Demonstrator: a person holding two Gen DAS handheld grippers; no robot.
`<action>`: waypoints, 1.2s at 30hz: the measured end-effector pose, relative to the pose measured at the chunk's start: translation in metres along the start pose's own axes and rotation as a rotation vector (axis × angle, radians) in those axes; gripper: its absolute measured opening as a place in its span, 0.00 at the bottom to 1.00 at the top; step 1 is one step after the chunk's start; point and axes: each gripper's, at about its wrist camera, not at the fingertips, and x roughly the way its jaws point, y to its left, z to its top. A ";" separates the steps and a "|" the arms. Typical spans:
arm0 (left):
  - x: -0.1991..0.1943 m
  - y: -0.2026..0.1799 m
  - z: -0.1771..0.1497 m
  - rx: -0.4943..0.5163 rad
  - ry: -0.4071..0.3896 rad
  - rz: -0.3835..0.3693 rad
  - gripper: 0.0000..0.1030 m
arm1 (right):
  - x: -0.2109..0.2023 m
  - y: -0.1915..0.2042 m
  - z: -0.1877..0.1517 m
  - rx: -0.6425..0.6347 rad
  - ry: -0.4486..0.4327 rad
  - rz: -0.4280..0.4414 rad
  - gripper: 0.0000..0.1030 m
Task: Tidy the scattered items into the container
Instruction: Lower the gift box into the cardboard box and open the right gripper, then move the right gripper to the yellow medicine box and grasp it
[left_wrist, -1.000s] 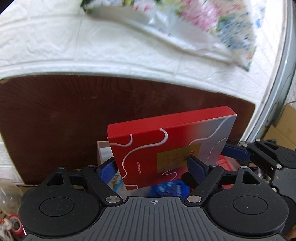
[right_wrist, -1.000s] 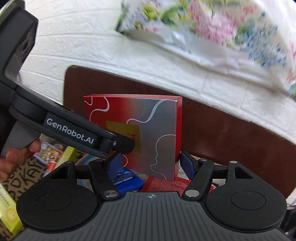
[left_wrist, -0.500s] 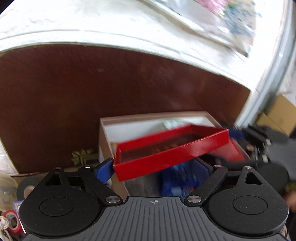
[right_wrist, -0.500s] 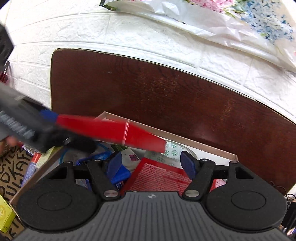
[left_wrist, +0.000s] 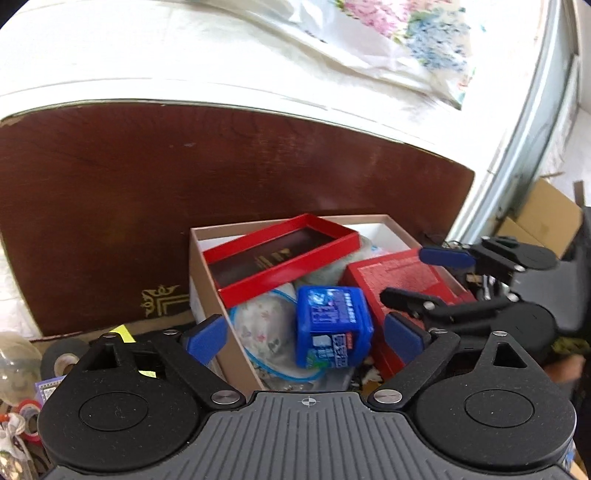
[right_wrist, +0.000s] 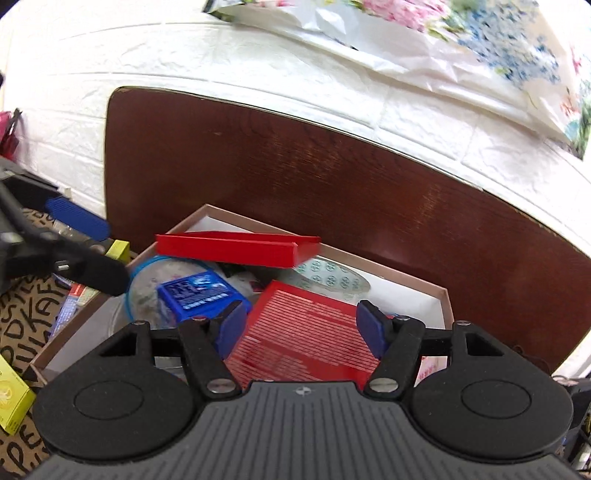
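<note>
Several items already sit in the container (left_wrist: 207, 236): nearest, a blue packet (left_wrist: 332, 326) and red box (right_wrist: 306, 332), farther at 12 o'clock the red lid (left_wrist: 280, 254), just dropped. Left gripper (left_wrist: 306, 332), jaws just widened, and right gripper (right_wrist: 299, 325) both gape empty. Tape rolls (left_wrist: 62, 356) at 9 o'clock remain outside.

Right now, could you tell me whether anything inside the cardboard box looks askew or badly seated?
Yes. The shallow red box lid lies open side up and tilted on the heap, one corner poking over the rim of the brown cardboard box. The blue packet also sits crooked.
</note>
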 end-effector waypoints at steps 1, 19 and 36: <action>0.001 -0.001 -0.002 -0.004 0.001 0.007 0.98 | 0.000 0.003 0.001 -0.001 -0.002 0.011 0.69; -0.106 -0.005 -0.135 -0.203 -0.091 0.082 1.00 | -0.088 0.114 -0.040 -0.049 -0.072 0.083 0.97; -0.160 0.069 -0.230 -0.367 0.001 0.217 1.00 | -0.085 0.227 -0.116 0.042 0.104 0.262 0.89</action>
